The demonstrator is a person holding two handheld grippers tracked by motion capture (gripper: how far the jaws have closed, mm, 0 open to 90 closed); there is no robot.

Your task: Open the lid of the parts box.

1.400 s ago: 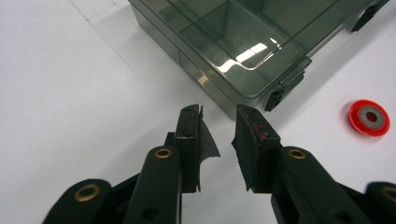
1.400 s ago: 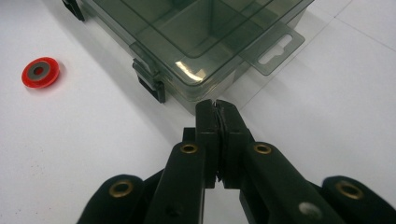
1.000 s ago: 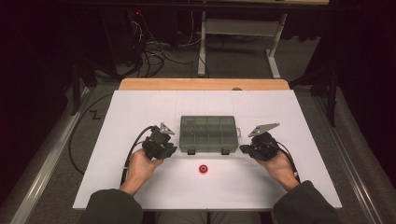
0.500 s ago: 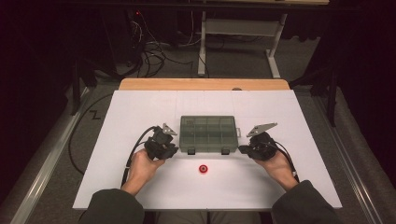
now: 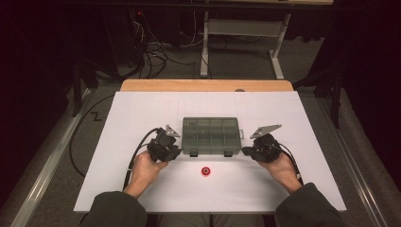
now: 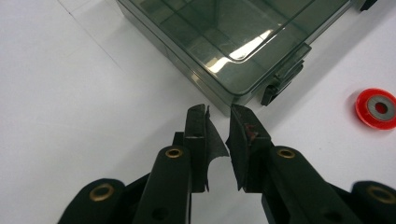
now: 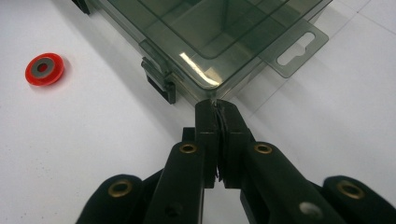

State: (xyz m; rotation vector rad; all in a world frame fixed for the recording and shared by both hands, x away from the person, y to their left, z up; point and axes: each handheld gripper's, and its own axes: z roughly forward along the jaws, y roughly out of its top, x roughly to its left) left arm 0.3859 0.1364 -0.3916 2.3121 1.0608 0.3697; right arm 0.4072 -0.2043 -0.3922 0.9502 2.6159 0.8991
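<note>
Smoke-tinted compartment box (image 5: 211,136), lid shut, mid-table, long axis running nine to three. Left gripper (image 5: 176,152) at its seven o'clock corner, right gripper (image 5: 246,151) at five, equally near. Jaws nearly closed on the left, pressed together on the right, both empty. Red ring (image 5: 205,171) at six o'clock.

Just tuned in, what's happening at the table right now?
A person sits at a white table with a hand-held gripper in each hand, one at each front corner of a closed, smoky clear compartment box. The left hand-held gripper is nearly closed with nothing between its jaws, just short of the box corner. The right hand-held gripper is shut, its tips at the other front corner. A small red ring lies loose on the table in front of the box, untouched.
</note>
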